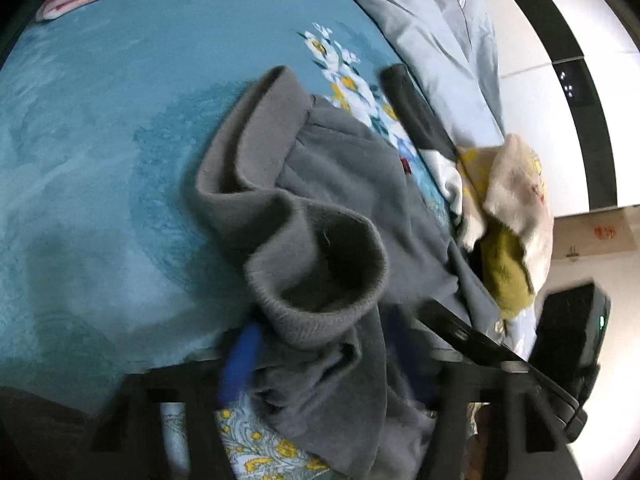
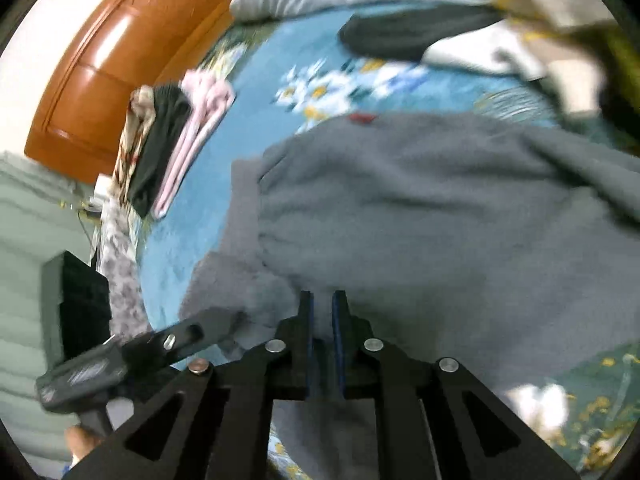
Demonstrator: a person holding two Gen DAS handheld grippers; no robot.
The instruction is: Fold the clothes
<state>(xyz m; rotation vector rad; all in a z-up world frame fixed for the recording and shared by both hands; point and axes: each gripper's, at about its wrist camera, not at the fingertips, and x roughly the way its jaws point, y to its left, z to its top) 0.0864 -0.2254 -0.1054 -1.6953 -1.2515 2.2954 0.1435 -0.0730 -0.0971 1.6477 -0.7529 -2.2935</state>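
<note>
The grey garment (image 1: pixel 320 208) lies crumpled on the teal bedspread (image 1: pixel 100 160), just in front of the white flower print (image 1: pixel 344 68). Its ribbed cuff (image 1: pixel 320 280) stands open like a mouth, nearest the left camera.

The left gripper (image 1: pixel 320 364) is half buried in grey cloth. One blue pad (image 1: pixel 240 364) shows left of the fabric, the other is hidden, and the cloth passes between them; whether the fingers press it cannot be told.

The right gripper (image 2: pixel 323 320) has its blue pads (image 2: pixel 339 332) nearly together, with only a thin gap, and the garment's edge sits at their tips. A true pinch cannot be confirmed, as the view is blurred by motion.

Beyond the flower print lies a pale blue pillow (image 1: pixel 432 20). To the print's right sits a heap of beige, white and olive clothes (image 1: pixel 508 208), partly hidden by a dark garment (image 1: pixel 416 108). Left of the print, a folded stack with pink cloth (image 2: pixel 188 128) lies near the wooden headboard (image 2: pixel 120 52), and is cut off in the left view.
</note>
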